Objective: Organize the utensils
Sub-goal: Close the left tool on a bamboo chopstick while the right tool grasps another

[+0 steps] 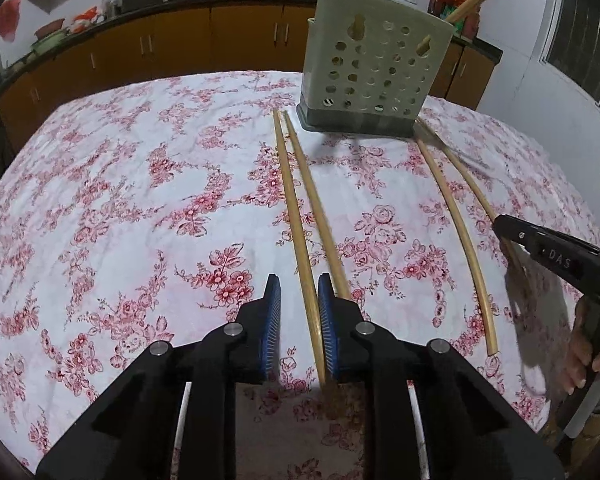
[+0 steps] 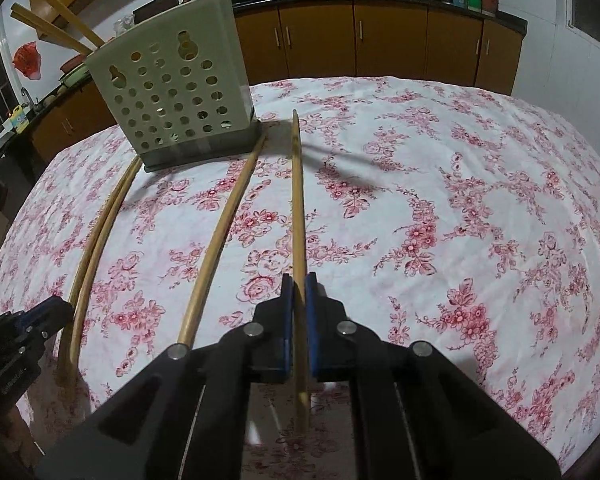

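Observation:
Several bamboo chopsticks lie on the floral tablecloth before a pale green perforated utensil holder [image 1: 374,68], which holds more chopsticks; the holder also shows in the right wrist view [image 2: 176,100]. My left gripper [image 1: 298,286] is open, its blue pads on either side of one chopstick [image 1: 296,216]; a second chopstick [image 1: 314,204] lies just right of it, partly under the right pad. My right gripper [image 2: 299,284] is shut on another chopstick [image 2: 298,200]. One more chopstick [image 2: 224,224] lies to its left. The right gripper also shows at the right edge of the left wrist view [image 1: 504,226].
The round table with the floral tablecloth [image 1: 140,184] ends close under both grippers. Two more chopsticks [image 2: 96,240] curve along the left, where the left gripper [image 2: 56,308] shows. Wooden kitchen cabinets [image 2: 380,40] stand behind the table.

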The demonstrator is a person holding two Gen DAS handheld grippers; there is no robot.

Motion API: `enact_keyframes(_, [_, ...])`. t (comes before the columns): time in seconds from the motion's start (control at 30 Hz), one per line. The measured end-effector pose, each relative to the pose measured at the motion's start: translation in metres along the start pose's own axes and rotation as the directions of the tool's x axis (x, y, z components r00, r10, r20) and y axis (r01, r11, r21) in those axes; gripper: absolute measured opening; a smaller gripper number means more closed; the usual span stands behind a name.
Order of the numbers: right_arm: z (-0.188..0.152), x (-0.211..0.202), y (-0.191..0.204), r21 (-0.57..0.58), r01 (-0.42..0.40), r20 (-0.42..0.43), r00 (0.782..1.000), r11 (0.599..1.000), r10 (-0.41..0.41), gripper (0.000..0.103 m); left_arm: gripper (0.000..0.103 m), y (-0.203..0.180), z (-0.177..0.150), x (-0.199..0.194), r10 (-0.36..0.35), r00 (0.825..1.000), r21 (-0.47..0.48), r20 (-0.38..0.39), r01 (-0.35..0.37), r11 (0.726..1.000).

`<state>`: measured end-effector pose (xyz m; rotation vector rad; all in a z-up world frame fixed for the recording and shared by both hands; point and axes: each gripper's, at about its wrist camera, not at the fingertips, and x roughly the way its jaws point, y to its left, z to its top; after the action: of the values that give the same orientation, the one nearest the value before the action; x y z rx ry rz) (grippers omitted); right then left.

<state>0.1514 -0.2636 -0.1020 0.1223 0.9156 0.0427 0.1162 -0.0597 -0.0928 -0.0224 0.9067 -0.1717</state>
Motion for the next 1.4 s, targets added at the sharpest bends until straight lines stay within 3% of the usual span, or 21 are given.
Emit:
enact_keyframes(0.17, [-0.001,0.000,0.005,-0.022,-0.010,-0.001,1.000,1.000,0.010,0.010,0.008,0.004,0.006,0.005,0.018,1.000,-0.005,-0.003,-0.018,1.000])
enact_keyframes(0.37, [-0.002,0.001,0.016,-0.065,-0.029,0.000,1.000,0.997,0.029,0.008,0.008,0.019,0.019,0.014,0.062,0.998,-0.024,0.002,-0.062,0.998])
enact_keyframes(0.57, [0.008,0.007,0.007,-0.034,0.027,0.017,0.999,0.999,-0.027,0.008,0.008,0.040,0.033,0.021,0.111,0.994,-0.065,0.009,-0.110,0.992])
enact_keyframes(0.97, [0.016,0.016,-0.003,-0.028,0.091,0.048,0.995,0.995,-0.090,0.009,0.008,0.046,0.042,0.028,0.116,0.993,-0.079,0.028,-0.114,0.990])
enact_keyframes(1.4, [0.015,0.014,-0.006,-0.022,0.084,0.048,0.995,0.996,-0.083,0.009,0.009,0.047,0.040,0.028,0.098,0.995,-0.099,0.030,-0.094,0.991])
